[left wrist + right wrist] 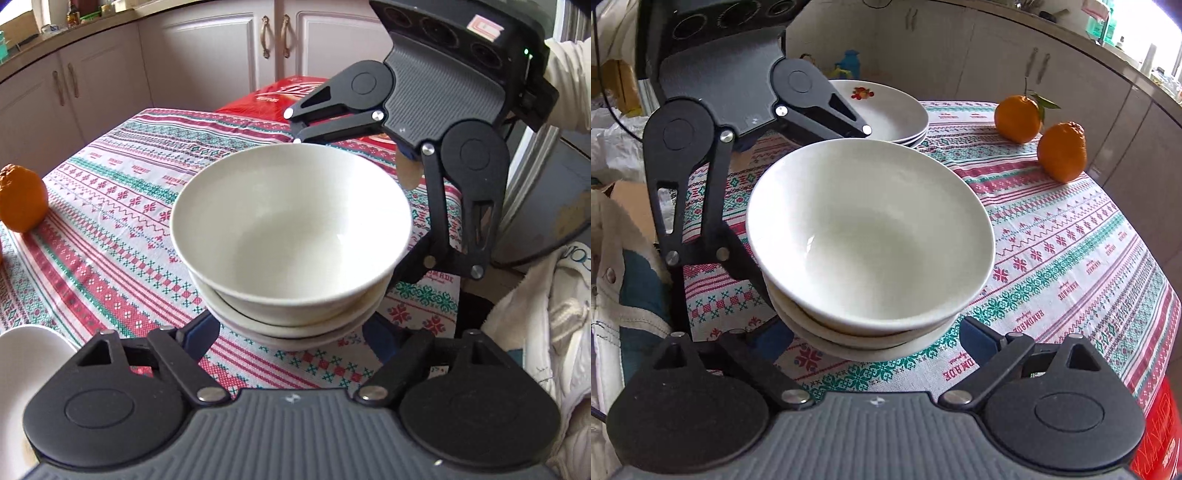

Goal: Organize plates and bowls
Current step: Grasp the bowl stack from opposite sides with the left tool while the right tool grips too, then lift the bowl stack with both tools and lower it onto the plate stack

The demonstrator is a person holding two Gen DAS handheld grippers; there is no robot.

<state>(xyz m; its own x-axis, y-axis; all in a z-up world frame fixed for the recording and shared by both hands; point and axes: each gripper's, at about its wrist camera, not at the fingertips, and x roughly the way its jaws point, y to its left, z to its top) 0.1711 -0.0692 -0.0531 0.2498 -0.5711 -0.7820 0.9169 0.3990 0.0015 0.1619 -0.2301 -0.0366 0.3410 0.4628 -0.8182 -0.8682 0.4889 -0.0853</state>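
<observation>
Three stacked bowls (pixel 291 236) between left gripper (pixel 291 339) fingers, right gripper (pixel 879 339) opposite.

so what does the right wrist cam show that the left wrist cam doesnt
Only the right wrist view shows the stack of plates with a flower print and both oranges, fully. Only the left wrist view shows the red box past the table's end. Both show the nested white bowls on the patterned tablecloth, flanked by the left gripper and right gripper.
</observation>
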